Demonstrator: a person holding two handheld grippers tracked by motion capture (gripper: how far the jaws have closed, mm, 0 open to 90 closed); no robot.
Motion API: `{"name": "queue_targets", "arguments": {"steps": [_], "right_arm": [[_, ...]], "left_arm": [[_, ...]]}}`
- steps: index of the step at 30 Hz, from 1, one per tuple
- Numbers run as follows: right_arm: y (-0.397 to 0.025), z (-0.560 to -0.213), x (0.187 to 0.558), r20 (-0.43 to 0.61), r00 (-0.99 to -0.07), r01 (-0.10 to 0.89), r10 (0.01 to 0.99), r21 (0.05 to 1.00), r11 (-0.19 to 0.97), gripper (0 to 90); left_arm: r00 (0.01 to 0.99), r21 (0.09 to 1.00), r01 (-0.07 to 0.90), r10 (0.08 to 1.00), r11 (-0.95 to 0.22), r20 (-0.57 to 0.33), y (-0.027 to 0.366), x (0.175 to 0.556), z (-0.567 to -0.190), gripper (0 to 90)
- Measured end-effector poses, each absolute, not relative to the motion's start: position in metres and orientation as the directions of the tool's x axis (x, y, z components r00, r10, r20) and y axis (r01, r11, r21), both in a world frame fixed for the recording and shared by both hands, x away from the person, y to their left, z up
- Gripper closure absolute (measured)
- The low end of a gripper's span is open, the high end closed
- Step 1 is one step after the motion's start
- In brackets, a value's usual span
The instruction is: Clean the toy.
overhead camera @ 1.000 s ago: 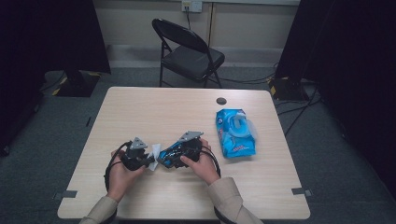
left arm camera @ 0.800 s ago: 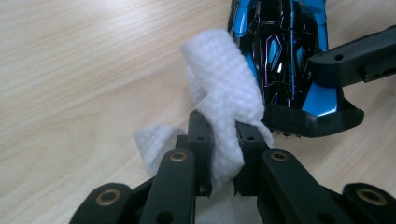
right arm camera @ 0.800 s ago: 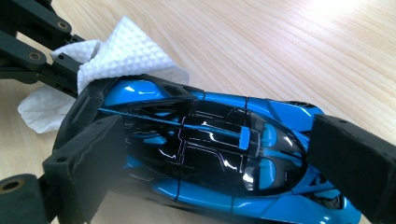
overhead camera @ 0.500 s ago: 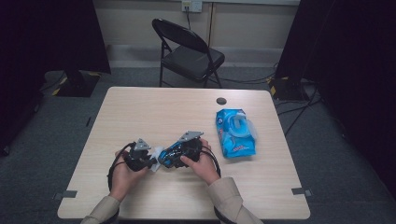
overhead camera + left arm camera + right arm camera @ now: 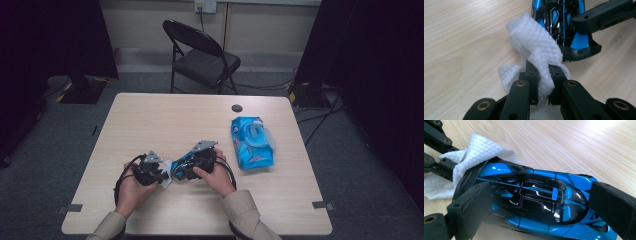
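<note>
Near the table's [image 5: 165,120] front edge, the left gripper [image 5: 543,75] pinches a wipe [image 5: 536,47] against the toy car [image 5: 536,197] clamped in the right gripper [image 5: 544,205]; wiping is underway, next rubbing along its body.

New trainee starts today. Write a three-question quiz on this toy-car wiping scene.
1. True or false: the left gripper is shut on the white wipe.
2. What does the right gripper hold? A) blue wipes pack B) blue and black toy car C) cable
3. Fill in: the blue wipes pack lies on the table to the ____ of the right gripper.

Key: 1 true. 2 B, the blue and black toy car. 3 right.
</note>
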State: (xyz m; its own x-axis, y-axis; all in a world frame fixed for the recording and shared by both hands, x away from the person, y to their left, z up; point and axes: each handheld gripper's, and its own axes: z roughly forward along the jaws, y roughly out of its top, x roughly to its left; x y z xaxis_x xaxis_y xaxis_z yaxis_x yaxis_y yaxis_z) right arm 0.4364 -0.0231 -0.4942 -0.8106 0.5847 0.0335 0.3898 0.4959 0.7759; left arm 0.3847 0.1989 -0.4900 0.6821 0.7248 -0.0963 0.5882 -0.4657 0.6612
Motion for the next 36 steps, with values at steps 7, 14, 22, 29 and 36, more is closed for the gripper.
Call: {"name": "queue_targets", "arguments": {"steps": [7, 14, 22, 29, 36], "right_arm": [[-0.023, -0.495, 0.436, 0.034, -0.810, 0.389, 0.586, 0.779, 0.492, 4.1], [-0.023, -0.495, 0.436, 0.034, -0.810, 0.388, 0.586, 0.780, 0.492, 4.2], [-0.024, -0.495, 0.436, 0.034, -0.809, 0.387, 0.586, 0.781, 0.490, 4.1], [-0.024, -0.495, 0.436, 0.035, -0.809, 0.387, 0.586, 0.782, 0.488, 4.2], [-0.025, -0.497, 0.435, 0.037, -0.809, 0.380, 0.587, 0.794, 0.474, 4.2]], "left_arm": [[0.688, 0.656, 0.589, 0.719, -0.472, -0.100, 0.194, 0.381, -0.490, 81.5], [0.702, 0.655, 0.577, 0.706, -0.487, -0.093, 0.189, 0.376, -0.489, 81.6], [0.704, 0.657, 0.582, 0.702, -0.480, -0.110, 0.185, 0.371, -0.489, 81.6], [0.753, 0.656, 0.547, 0.648, -0.520, -0.114, 0.162, 0.363, -0.489, 81.5], [0.776, 0.666, 0.548, 0.605, -0.505, -0.180, 0.153, 0.359, -0.489, 81.4]]}}
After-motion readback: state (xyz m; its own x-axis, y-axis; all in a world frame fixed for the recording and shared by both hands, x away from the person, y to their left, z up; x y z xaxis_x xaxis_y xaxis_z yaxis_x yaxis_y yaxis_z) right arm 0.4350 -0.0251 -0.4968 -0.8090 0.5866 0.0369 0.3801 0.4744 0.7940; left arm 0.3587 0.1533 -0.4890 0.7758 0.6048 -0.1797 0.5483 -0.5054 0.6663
